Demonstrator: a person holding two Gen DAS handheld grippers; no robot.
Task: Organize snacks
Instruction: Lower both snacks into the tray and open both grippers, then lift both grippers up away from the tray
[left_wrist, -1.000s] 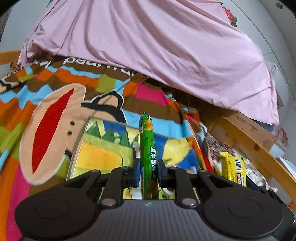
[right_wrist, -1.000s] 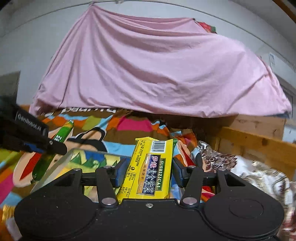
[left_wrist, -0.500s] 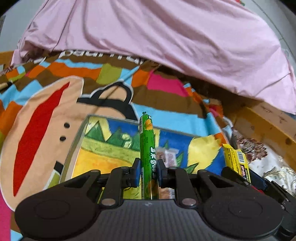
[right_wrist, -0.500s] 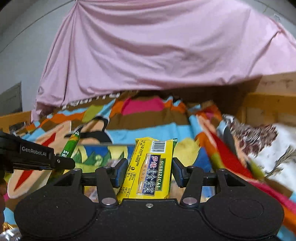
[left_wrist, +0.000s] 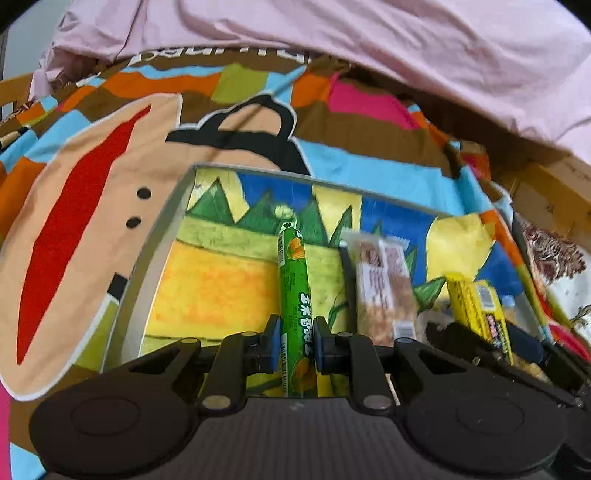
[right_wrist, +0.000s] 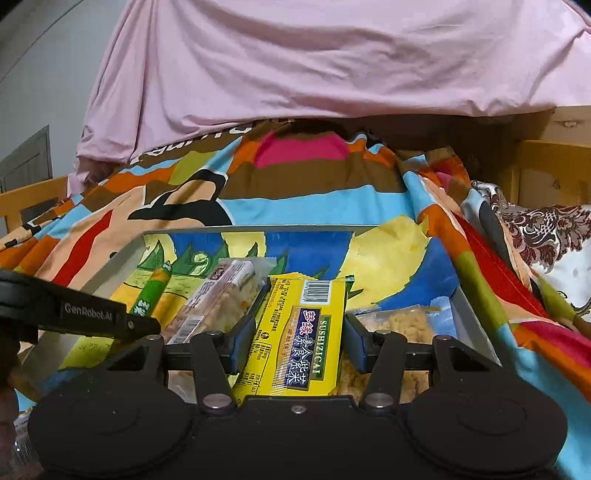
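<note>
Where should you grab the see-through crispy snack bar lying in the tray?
Grab the clear snack bar across its narrow middle, coming down from above. It lies flat and long in the tray, between the green sausage stick and the yellow packet, so its long edges are the likeliest places for fingers to fit.
</note>
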